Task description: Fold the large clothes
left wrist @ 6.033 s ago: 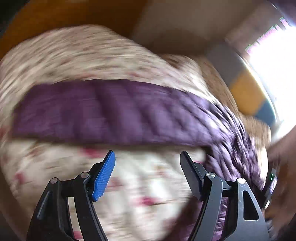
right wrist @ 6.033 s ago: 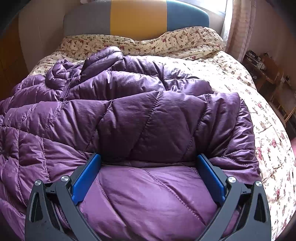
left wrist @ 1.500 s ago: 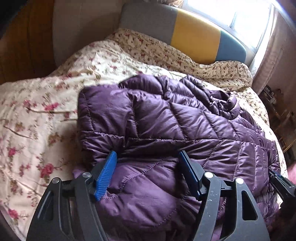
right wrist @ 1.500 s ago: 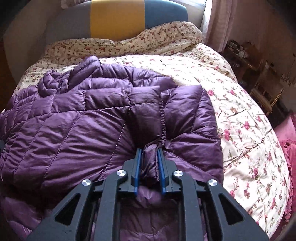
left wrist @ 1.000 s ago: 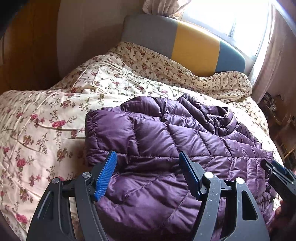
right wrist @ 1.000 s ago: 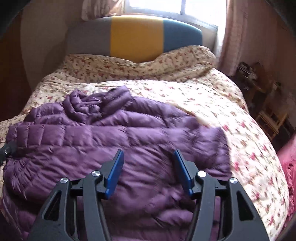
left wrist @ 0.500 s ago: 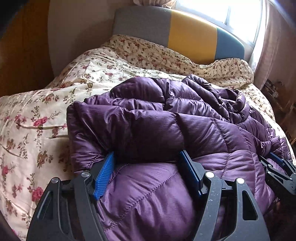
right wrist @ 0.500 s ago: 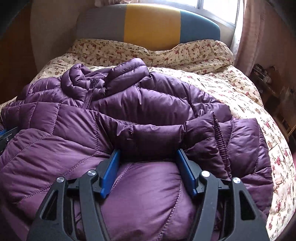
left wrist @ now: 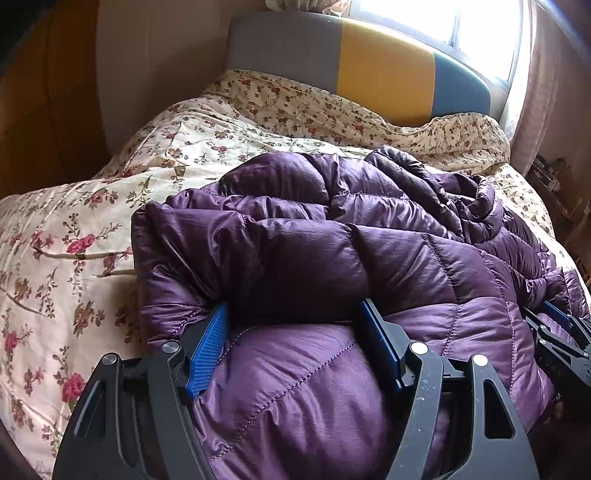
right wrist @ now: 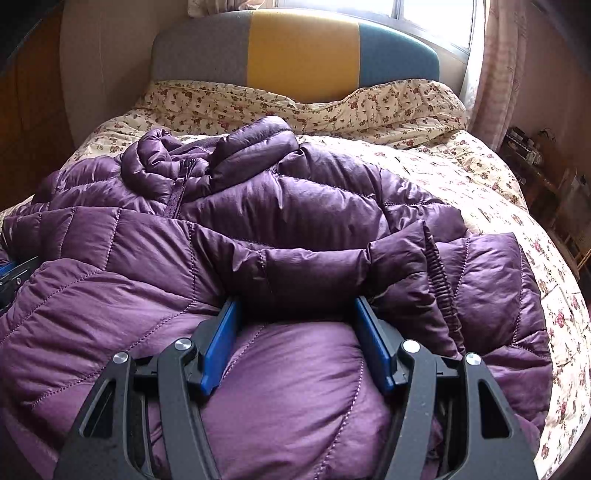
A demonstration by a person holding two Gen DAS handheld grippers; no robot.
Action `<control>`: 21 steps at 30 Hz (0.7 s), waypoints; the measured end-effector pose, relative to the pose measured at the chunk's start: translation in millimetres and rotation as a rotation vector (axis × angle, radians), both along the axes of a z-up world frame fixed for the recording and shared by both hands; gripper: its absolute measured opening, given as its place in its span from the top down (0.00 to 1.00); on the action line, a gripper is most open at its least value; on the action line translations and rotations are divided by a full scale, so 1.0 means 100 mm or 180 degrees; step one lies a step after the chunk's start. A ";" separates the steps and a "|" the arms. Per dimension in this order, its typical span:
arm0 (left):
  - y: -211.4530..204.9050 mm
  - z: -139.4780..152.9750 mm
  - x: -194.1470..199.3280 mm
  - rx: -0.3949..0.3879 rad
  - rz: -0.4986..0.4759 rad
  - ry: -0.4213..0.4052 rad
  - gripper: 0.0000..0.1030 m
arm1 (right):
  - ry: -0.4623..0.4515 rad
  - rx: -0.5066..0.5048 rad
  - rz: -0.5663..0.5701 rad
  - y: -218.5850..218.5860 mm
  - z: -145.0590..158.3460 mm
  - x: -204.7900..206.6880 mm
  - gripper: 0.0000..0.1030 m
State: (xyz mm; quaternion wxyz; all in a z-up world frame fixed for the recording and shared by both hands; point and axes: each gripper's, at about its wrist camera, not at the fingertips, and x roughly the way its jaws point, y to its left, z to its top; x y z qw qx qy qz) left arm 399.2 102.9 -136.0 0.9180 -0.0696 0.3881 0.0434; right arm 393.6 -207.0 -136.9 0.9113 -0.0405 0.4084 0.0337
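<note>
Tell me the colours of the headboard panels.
The headboard is grey, yellow and blue, left to right; clearest in the right wrist view.

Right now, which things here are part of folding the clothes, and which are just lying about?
Part of the job:
purple jacket
left gripper
right gripper

Just there:
flowered quilt
headboard
curtain
window

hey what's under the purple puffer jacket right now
The purple puffer jacket lies on a floral quilt that covers the bed; the quilt shows all around it. Whatever sits directly beneath the jacket is hidden. Both the left gripper and right gripper are open, pressing into it.
</note>
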 end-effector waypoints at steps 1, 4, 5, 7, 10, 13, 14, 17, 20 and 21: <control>0.00 0.00 0.00 0.0000 0.0002 0.0000 0.32 | 0.0001 -0.0010 0.0000 0.00 0.00 0.00 0.40; 0.01 -0.01 0.02 -0.0013 0.0007 -0.0001 0.32 | 0.0000 -0.0021 0.0000 -0.01 0.00 0.01 0.40; 0.02 -0.01 0.03 -0.0014 0.0007 0.0001 0.32 | 0.0000 -0.0022 0.0000 0.00 0.00 0.01 0.40; 0.03 0.00 0.03 -0.0013 0.0007 0.0003 0.32 | 0.0001 -0.0020 0.0000 0.00 0.00 0.01 0.40; 0.03 0.00 0.03 -0.0029 0.0005 -0.0006 0.32 | 0.0004 -0.0018 0.0001 0.00 0.01 0.01 0.40; 0.07 0.03 0.01 -0.0153 -0.0025 -0.0011 0.28 | 0.0017 -0.0054 -0.0017 0.00 0.03 0.01 0.38; 0.09 0.06 -0.03 -0.0194 -0.0016 0.0008 0.28 | 0.0034 -0.0068 -0.0018 0.00 0.06 0.02 0.35; 0.10 0.19 -0.22 -0.0218 -0.0015 0.0058 0.26 | 0.0138 0.0038 0.0019 -0.07 0.24 -0.02 0.07; 0.12 0.33 -0.55 -0.0211 -0.0028 -0.0016 0.25 | 0.0096 0.0151 0.0079 -0.19 0.45 -0.23 0.06; 0.13 0.35 -0.66 -0.0228 -0.0034 -0.0031 0.25 | 0.0119 0.0201 0.0123 -0.24 0.49 -0.32 0.06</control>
